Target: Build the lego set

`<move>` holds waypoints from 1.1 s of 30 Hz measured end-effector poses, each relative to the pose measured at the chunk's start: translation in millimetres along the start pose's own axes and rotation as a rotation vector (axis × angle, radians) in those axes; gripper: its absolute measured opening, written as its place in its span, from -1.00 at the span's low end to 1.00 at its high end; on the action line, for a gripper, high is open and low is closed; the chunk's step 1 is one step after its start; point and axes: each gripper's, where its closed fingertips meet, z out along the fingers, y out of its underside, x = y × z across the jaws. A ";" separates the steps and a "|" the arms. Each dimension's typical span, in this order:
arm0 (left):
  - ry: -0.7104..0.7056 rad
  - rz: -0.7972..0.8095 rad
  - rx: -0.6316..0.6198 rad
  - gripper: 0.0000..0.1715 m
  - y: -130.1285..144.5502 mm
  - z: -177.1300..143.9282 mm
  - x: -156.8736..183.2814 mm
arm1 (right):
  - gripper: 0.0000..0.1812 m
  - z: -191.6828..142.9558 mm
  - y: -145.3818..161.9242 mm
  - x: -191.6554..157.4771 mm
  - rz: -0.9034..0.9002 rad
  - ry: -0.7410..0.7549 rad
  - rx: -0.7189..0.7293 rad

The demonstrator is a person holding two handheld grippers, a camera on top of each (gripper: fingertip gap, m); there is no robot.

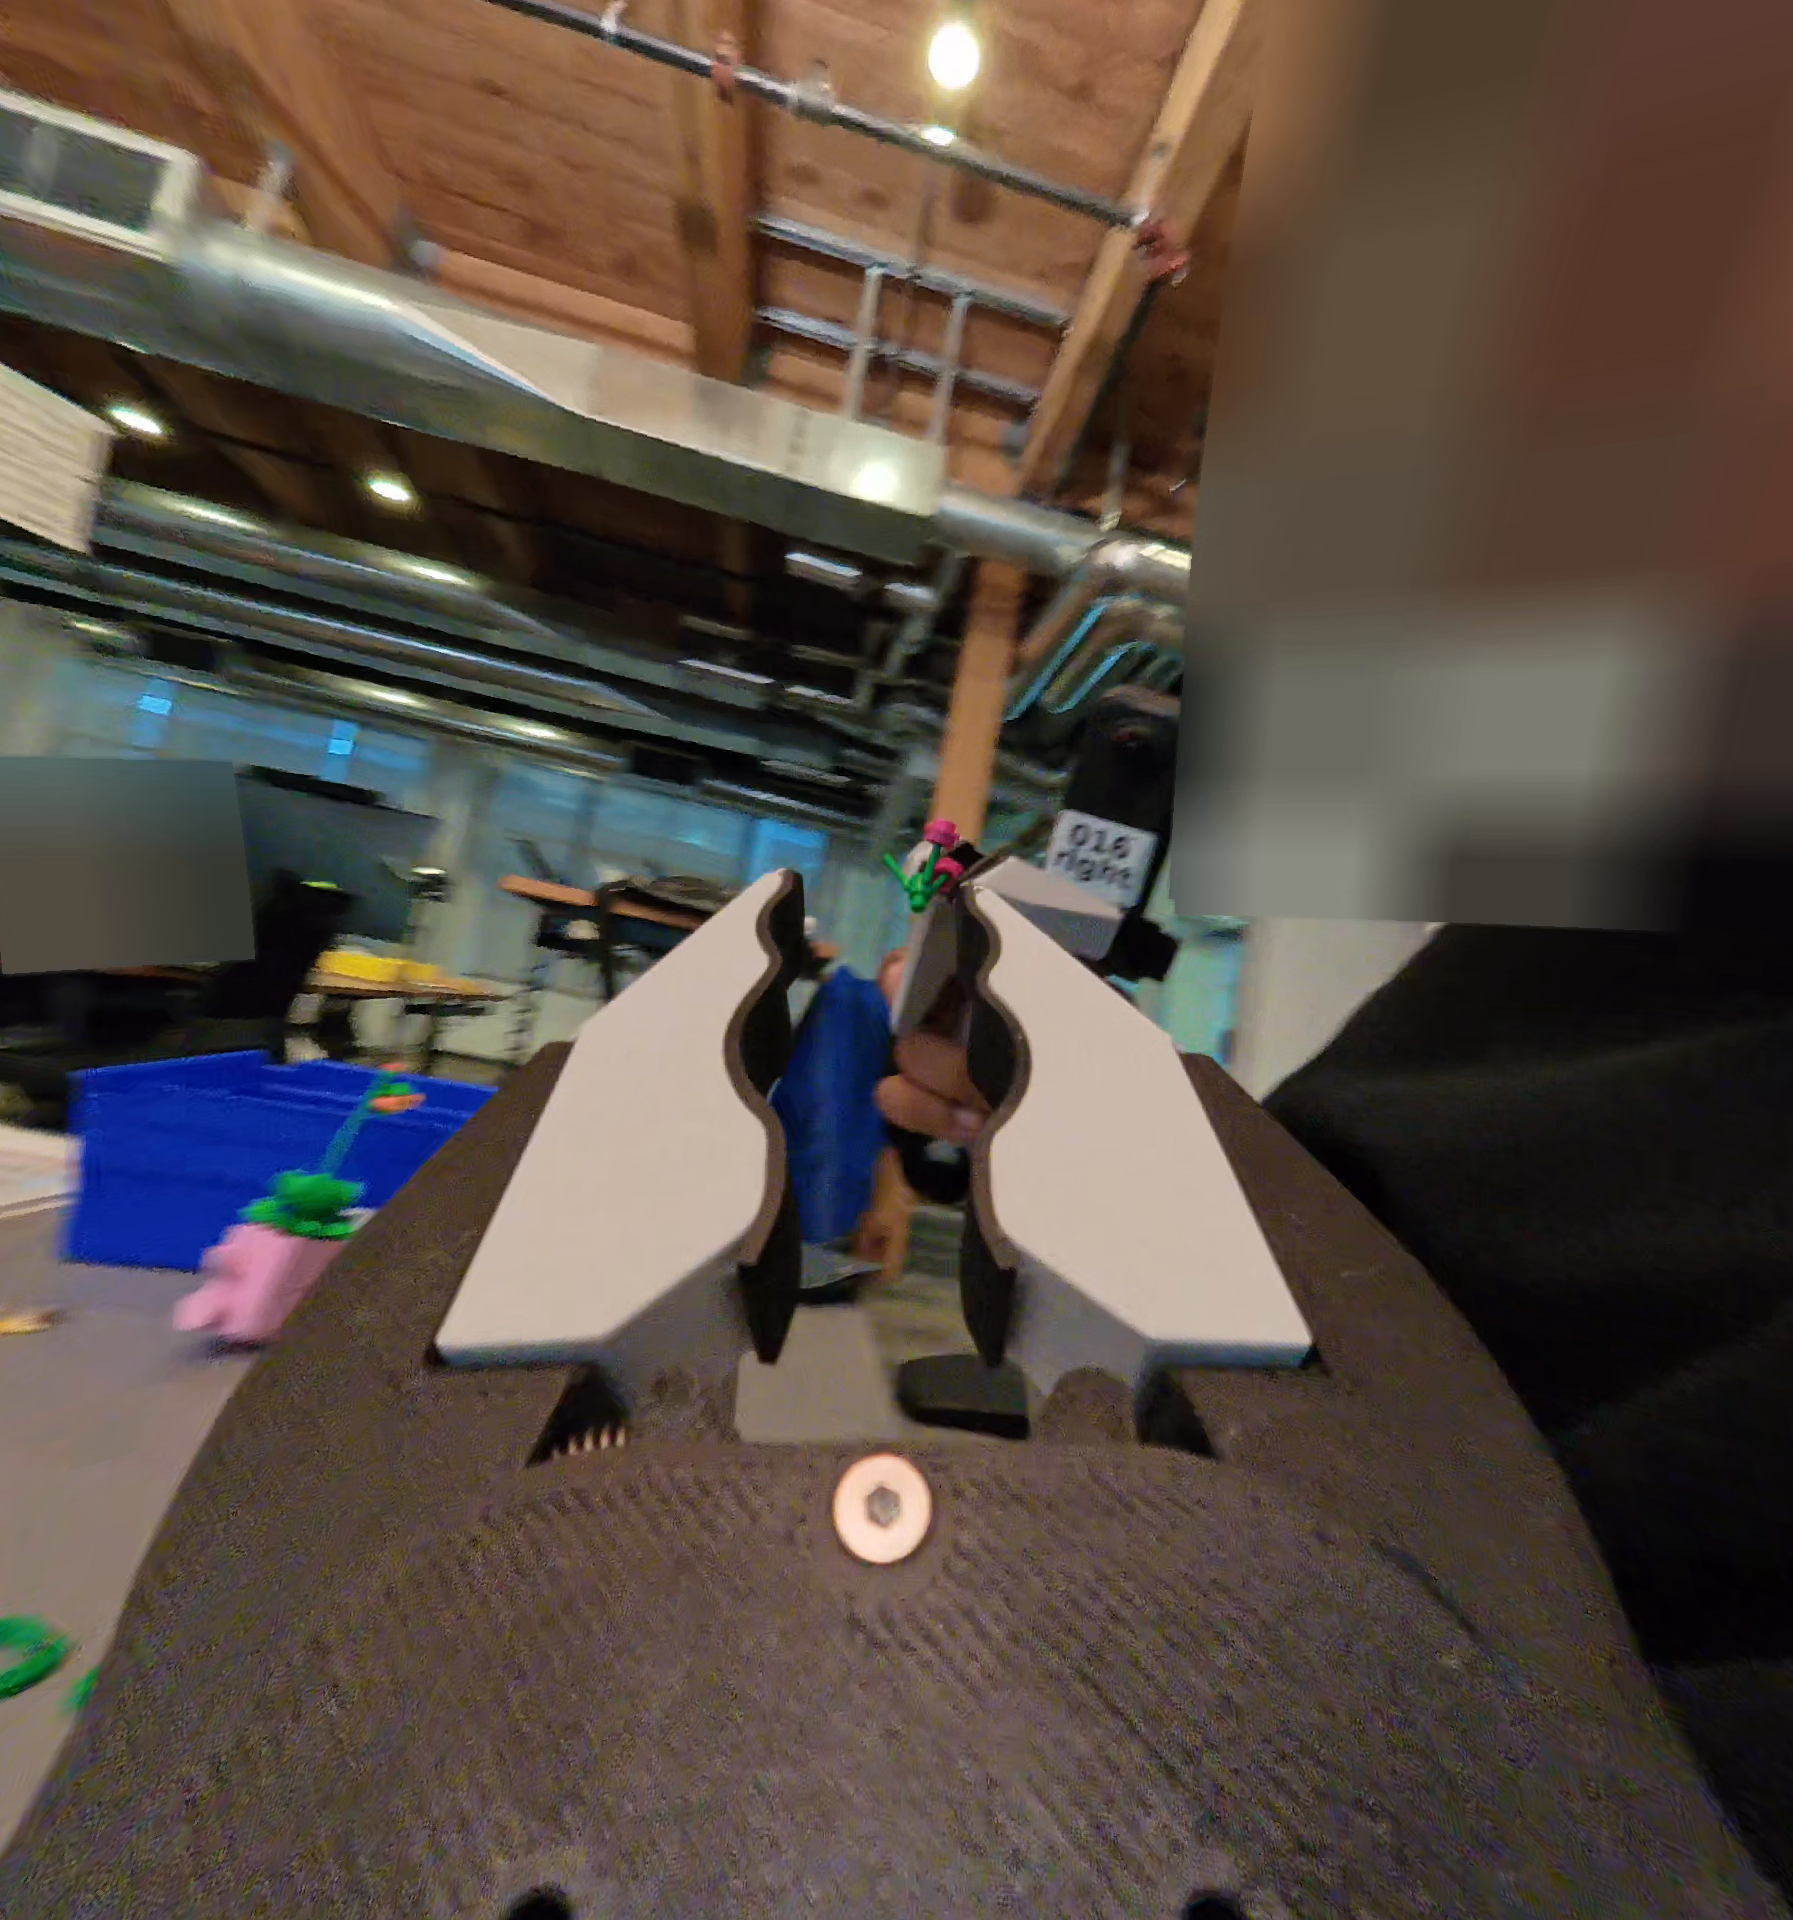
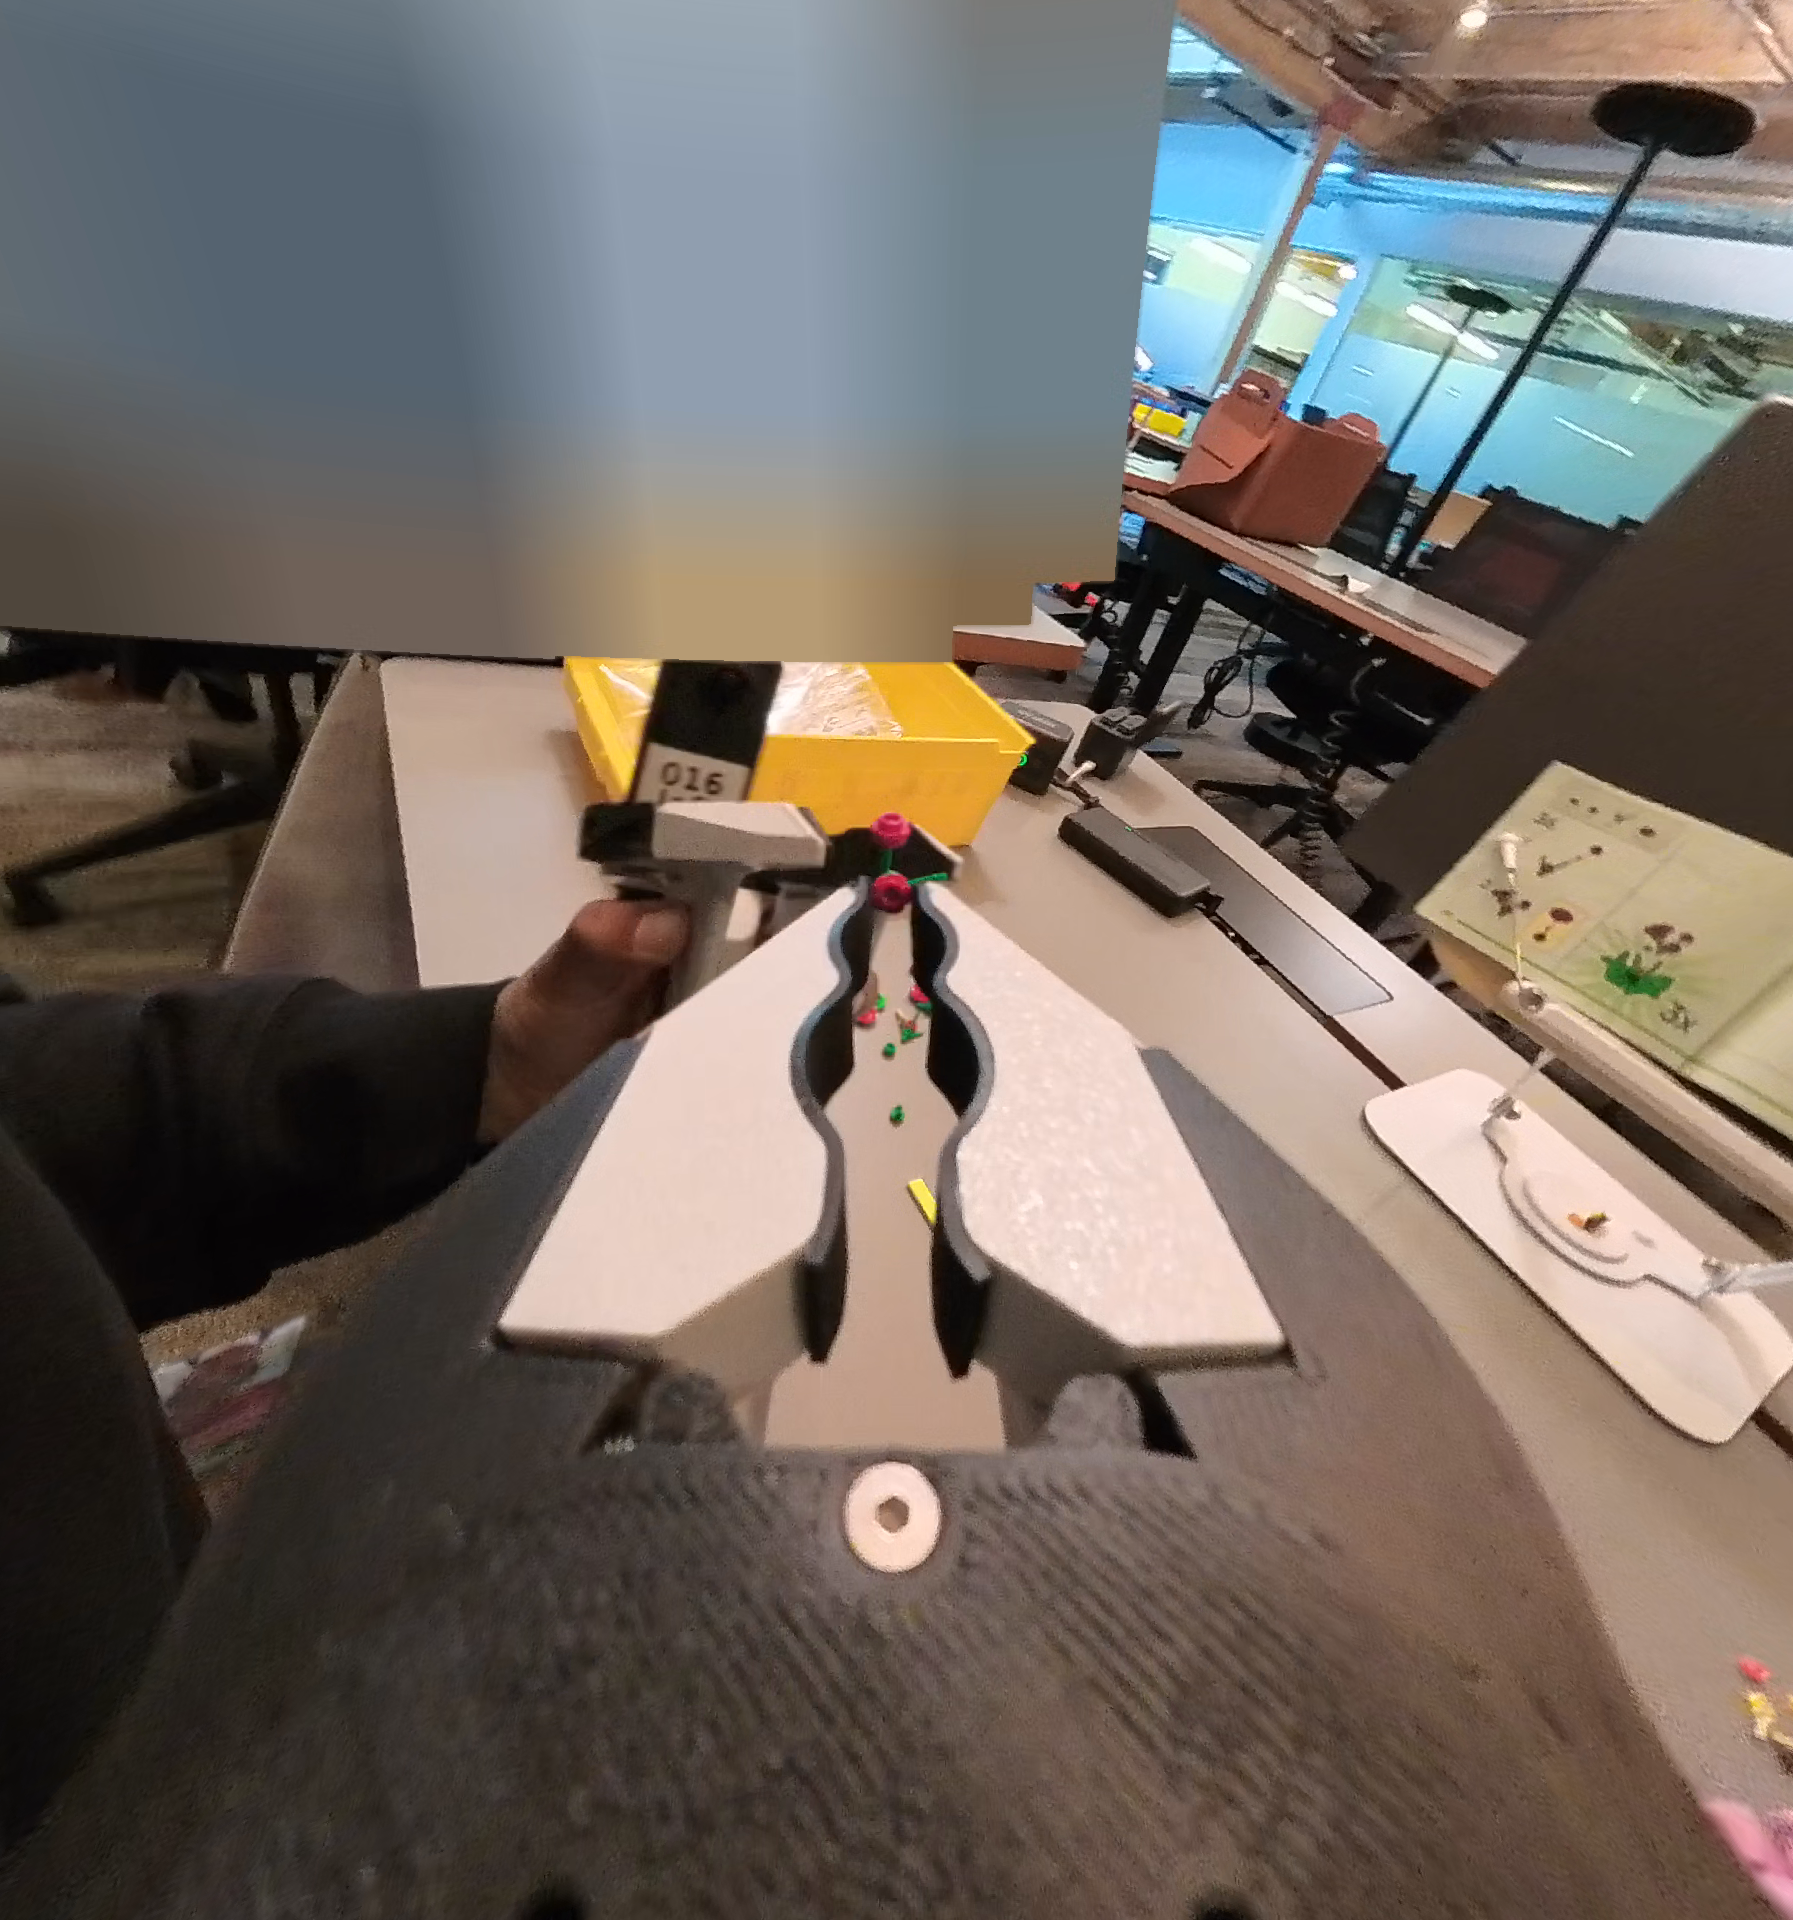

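On the far left, a pink pot with green leaves and one orange flower is already standing on the table, so part of the set is finished. Loose green pieces are lying near it. In the middle, both grippers are meeting in the air. The left gripper is showing its jaws apart, holding nothing. The right gripper is clamping its tips on a small flower stem with pink buds. On the right, the instruction booklet is lying open, and more small pieces are waiting, so much work is remaining, I think.
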 end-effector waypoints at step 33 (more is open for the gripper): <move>-0.005 -0.125 -0.020 -0.95 12.9 10.3 -7.3 | -0.94 7.5 11.6 10.1 0.034 0.068 -0.025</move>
